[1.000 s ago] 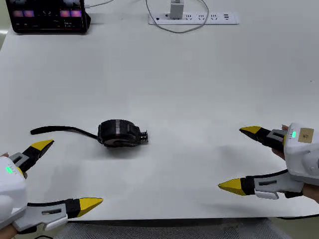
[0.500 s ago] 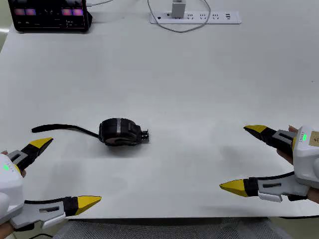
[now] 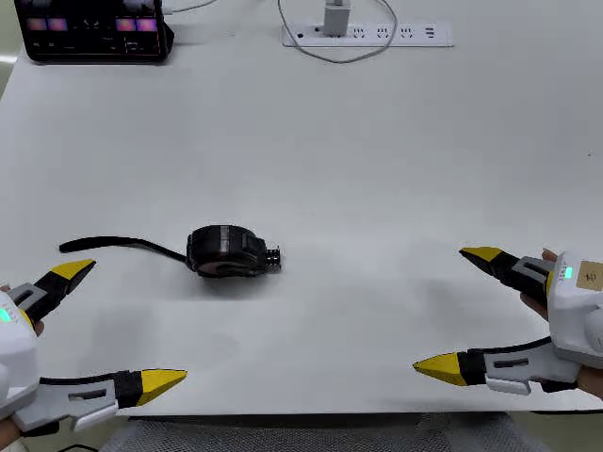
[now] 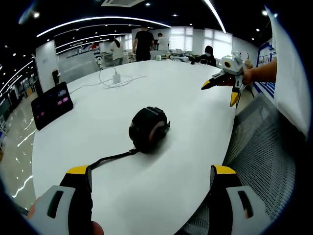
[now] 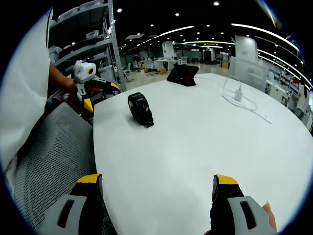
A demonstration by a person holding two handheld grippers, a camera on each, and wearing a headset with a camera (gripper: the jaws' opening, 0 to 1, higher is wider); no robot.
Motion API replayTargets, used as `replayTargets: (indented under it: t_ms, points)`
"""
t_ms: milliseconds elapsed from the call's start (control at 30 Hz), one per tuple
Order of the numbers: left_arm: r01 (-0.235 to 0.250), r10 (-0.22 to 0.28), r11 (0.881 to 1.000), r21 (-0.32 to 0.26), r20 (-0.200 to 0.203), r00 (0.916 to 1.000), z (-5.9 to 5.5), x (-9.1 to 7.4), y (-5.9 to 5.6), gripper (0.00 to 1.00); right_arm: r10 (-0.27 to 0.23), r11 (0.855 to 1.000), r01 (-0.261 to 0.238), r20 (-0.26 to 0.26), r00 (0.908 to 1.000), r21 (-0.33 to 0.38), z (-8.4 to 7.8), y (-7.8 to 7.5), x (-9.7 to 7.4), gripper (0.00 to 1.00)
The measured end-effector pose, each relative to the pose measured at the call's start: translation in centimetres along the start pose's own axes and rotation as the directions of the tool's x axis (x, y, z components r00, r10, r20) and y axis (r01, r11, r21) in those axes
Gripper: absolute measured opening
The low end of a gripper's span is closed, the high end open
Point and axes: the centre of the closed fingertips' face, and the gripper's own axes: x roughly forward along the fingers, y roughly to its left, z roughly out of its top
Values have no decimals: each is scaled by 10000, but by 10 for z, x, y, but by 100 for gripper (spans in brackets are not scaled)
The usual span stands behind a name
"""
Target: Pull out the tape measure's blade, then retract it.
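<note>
We see the tape measure lying on the white table, left of centre in the head view, its black case on its side with a small nub sticking out at its right end. A black wrist strap trails from the case toward the left edge of the frame. Our left gripper sits at the lower left, jaws spread wide and holding nothing, well apart from the case. Our right gripper is at the lower right, likewise released and empty, farther from the tape measure. In the left gripper view the case lies at mid-frame, between and beyond the two yellow tips. Along the top edge of the head view are a white power strip and a dark device with a pink-lit screen
</note>
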Motion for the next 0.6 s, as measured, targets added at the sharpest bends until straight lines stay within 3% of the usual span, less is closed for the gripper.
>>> replayTargets:
  t_ms: [600]
  points:
    - [146, -146, 9998, -162, 5, 9999, 0, 1, -2, 99, 12, 10000, -12, -52, 10000, -59, 1, 0, -1, 91]
